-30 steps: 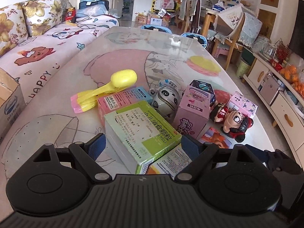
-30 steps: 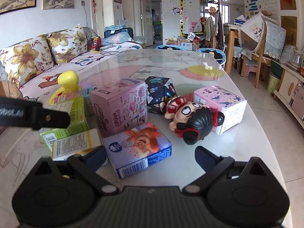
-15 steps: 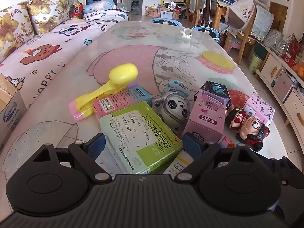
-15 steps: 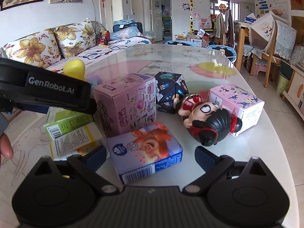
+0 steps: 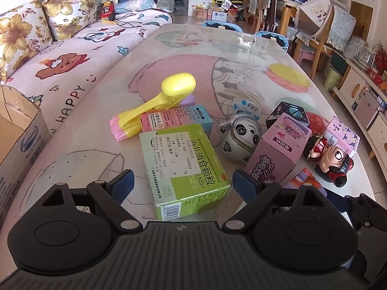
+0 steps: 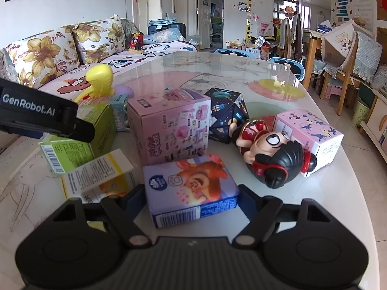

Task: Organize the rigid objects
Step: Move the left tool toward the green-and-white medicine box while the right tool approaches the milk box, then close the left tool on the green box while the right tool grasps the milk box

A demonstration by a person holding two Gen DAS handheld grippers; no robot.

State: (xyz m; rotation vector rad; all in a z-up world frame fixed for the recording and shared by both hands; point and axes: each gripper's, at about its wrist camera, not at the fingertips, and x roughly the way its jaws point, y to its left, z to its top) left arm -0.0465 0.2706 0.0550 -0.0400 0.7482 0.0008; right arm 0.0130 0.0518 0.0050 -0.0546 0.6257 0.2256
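Left wrist view: the left hand-held gripper (image 5: 180, 184) stands open, pads clear of the green box (image 5: 183, 166) lying between them at twelve o'clock, "KELI" on top. Right wrist view: the right hand-held gripper (image 6: 192, 197) has just been closing, pads against the purple box (image 6: 191, 188); at ten o'clock, "GenRobot.AI".

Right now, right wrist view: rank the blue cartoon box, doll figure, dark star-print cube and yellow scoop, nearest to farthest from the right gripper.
1. Blue cartoon box: between the right gripper fingers, which have just been closing onto its sides.
2. Doll figure: ahead, right of centre, lying on its side.
3. Dark star-print cube: behind the doll, centre.
4. Yellow scoop: far left, at the back.
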